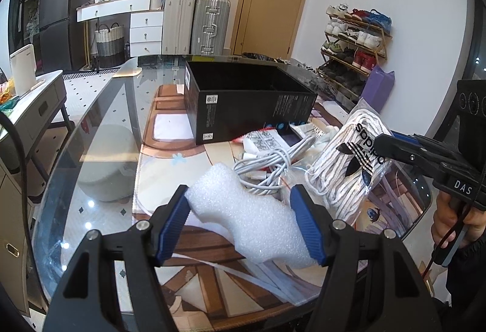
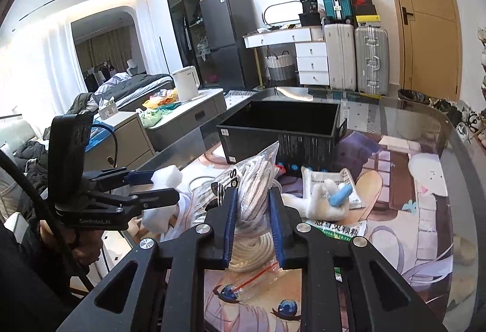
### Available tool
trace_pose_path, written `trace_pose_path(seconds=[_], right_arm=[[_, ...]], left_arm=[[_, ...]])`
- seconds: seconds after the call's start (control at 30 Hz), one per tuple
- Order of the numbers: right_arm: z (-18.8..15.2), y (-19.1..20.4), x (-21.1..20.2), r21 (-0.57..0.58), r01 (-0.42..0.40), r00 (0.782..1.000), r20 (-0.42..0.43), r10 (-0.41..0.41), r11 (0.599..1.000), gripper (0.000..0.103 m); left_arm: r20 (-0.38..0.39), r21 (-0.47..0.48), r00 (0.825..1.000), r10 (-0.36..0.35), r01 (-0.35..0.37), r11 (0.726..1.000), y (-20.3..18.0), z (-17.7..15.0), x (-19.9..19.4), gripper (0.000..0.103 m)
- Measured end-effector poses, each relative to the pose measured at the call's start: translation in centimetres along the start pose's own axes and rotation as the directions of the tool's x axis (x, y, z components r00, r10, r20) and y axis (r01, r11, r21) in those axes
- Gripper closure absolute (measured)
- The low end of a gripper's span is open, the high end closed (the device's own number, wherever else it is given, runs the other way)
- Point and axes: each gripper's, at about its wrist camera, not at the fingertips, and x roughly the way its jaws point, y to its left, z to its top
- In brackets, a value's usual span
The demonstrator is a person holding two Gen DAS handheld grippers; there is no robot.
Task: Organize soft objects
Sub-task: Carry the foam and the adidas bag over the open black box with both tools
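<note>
My left gripper (image 1: 240, 192) is shut on a white foam piece (image 1: 243, 204) and holds it above the printed mat. It shows at the left of the right wrist view (image 2: 158, 186), foam (image 2: 167, 175) between its fingers. My right gripper (image 2: 252, 195) is shut on a clear bag of white laces (image 2: 252, 183) with a black logo. In the left wrist view that bag (image 1: 349, 161) hangs from the right gripper (image 1: 382, 146) at the right. An open black box (image 1: 243, 101) stands beyond both; it also shows in the right wrist view (image 2: 282, 131).
A coil of white cables (image 1: 270, 164) and paper packets (image 1: 267, 140) lie in front of the box. A white soft item with a blue piece (image 2: 331, 198) and a green-printed packet (image 2: 337, 228) lie right of my right gripper. The glass table edge (image 1: 91, 131) curves at the left.
</note>
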Motion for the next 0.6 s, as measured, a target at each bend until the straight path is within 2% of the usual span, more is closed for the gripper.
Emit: trace_pose_path(seconds=[0.6], right_arm=[[2.5,-1.0,-2.0,0.017,0.045,0.997,0.064,-0.046,0.999,0.083]], left_arm=[[0.044,0.006,0.998,0.035,-0.035,0.999,0.4,3.3,0.2,0.036]])
